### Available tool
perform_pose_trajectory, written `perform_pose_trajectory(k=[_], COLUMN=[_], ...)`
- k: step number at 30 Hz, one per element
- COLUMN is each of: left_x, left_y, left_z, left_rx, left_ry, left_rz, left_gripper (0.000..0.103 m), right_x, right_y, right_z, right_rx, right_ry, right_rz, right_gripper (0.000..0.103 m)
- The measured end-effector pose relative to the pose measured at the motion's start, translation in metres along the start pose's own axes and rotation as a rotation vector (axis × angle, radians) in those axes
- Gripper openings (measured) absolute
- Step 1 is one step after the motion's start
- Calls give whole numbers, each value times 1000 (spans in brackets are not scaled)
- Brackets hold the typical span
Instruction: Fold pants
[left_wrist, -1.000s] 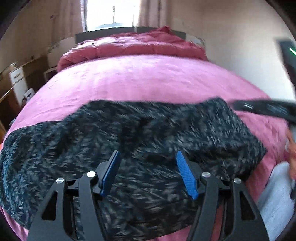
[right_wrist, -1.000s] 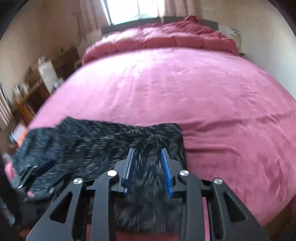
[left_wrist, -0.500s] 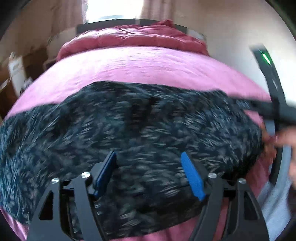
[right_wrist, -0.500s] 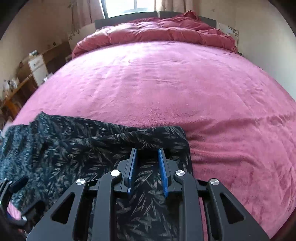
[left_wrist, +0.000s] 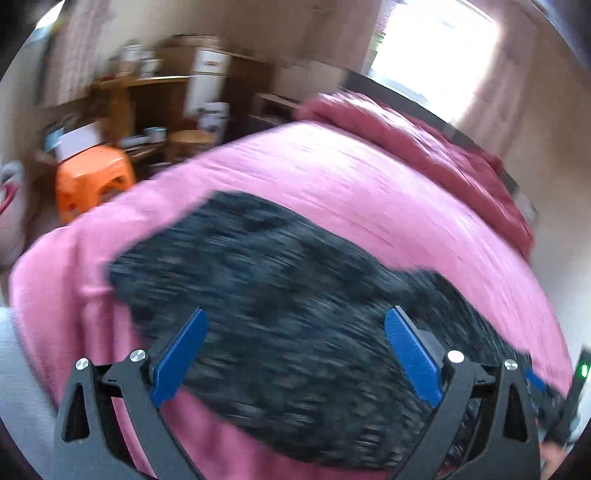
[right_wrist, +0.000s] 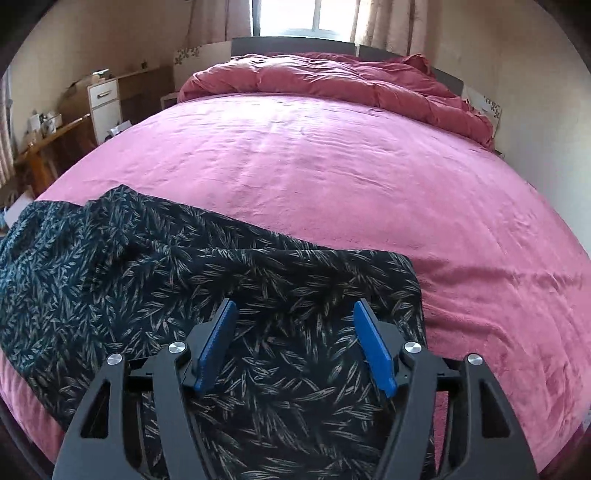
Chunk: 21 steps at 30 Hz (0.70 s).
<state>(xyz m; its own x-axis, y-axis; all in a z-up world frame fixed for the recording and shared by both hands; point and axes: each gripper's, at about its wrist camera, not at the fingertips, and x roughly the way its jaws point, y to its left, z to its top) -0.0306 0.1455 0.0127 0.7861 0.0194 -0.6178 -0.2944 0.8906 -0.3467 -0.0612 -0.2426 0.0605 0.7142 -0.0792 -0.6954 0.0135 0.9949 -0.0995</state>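
Observation:
Dark pants (right_wrist: 177, 288) with a pale leaf print lie folded along the near edge of a pink bed (right_wrist: 332, 177). My right gripper (right_wrist: 295, 332) hovers over their right end, its jaws opening, the blue pads clear of the cloth. In the blurred, tilted left wrist view the same pants (left_wrist: 280, 302) stretch under my left gripper (left_wrist: 295, 343), whose jaws are opening wide and hold nothing. The other gripper's tip (left_wrist: 554, 402) shows at the lower right edge of that view.
A crumpled red duvet (right_wrist: 332, 85) lies at the head of the bed under a window. An orange stool (left_wrist: 92, 177), shelves and a white cabinet (right_wrist: 103, 103) stand along the bed's left side. A wall runs along the right side.
My right gripper has let go of the pants' edge and opened. The left gripper has swung fast to the left and rolled, spreading wider, so its view now tilts toward the stool.

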Motion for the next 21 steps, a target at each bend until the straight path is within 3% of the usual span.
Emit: perform_pose_trajectory(k=[4,7,10,16,21], left_x=[-4,-3,6,38,53], left_y=[47,72,79,88,90], left_z=[12,12,5,-5,10], left_rx=[-136,-219,-227,-287,-285], left_ry=[-38,-31,-11,101,67], left_rz=[68,90,95,59,10], left_gripper=[96,80,75,74,63], right_x=[-6,-8,-8,-10,-7], right_y=[-7,-8,-10,-16,-26], right_z=[0,0,1,0,2], right_rx=[33,38,37,60,86], right_ry=[-21,-27,-35,-40,-27], right_rz=[25,32,37,55,67], right_gripper=[70,70,70,70,70])
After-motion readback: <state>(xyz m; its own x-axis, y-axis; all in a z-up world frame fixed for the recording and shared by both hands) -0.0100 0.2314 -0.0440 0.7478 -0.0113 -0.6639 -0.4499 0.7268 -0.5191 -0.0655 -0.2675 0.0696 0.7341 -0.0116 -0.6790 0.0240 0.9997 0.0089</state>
